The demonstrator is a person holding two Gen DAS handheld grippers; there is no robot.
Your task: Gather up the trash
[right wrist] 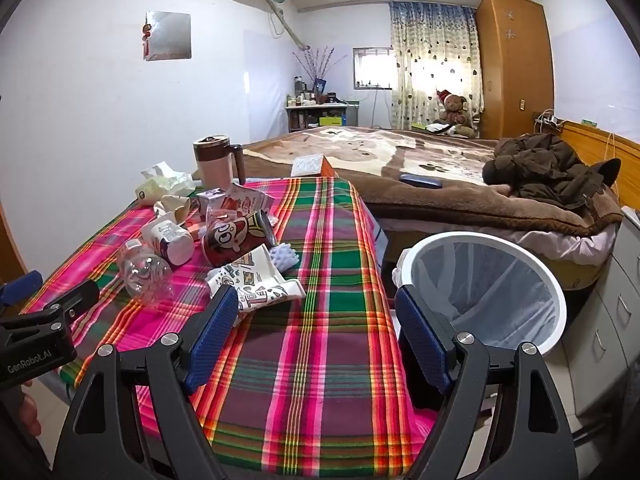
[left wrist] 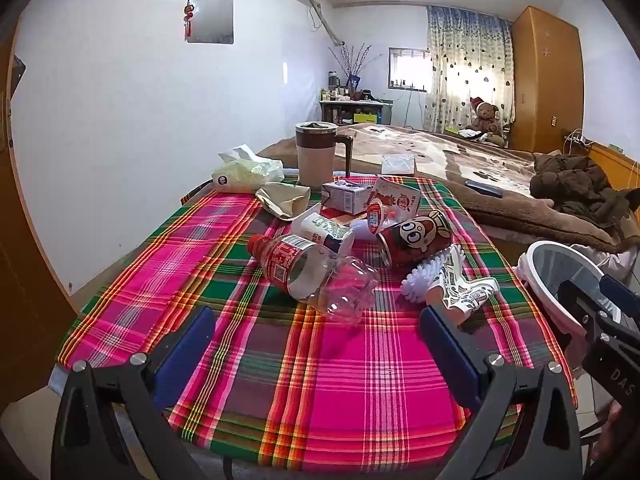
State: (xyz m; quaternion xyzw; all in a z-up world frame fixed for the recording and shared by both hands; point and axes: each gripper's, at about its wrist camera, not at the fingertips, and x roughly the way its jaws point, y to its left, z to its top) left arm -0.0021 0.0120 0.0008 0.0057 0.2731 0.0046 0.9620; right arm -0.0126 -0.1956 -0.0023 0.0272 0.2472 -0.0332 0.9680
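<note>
Trash lies piled on the plaid-clothed table (left wrist: 256,380): a clear plastic bottle (left wrist: 316,276) with a red label on its side, a red cartoon can (left wrist: 416,240), a white paper cup (left wrist: 324,232) and a crumpled patterned cup (left wrist: 460,292). My left gripper (left wrist: 317,314) stands open just short of the bottle, with nothing between its fingers. In the right wrist view my right gripper (right wrist: 316,296) is open over the table's right edge, its left finger beside the patterned cup (right wrist: 256,284). A white-rimmed bin (right wrist: 556,300) with a net liner stands on the floor to the right.
Small cartons (left wrist: 348,196), a brown paper bag (left wrist: 284,200), a tissue pack (left wrist: 244,172) and a lidded mug (left wrist: 316,156) sit at the table's far end. A bed (right wrist: 400,152) with a brown blanket lies behind. Grey drawers (right wrist: 616,312) stand right of the bin.
</note>
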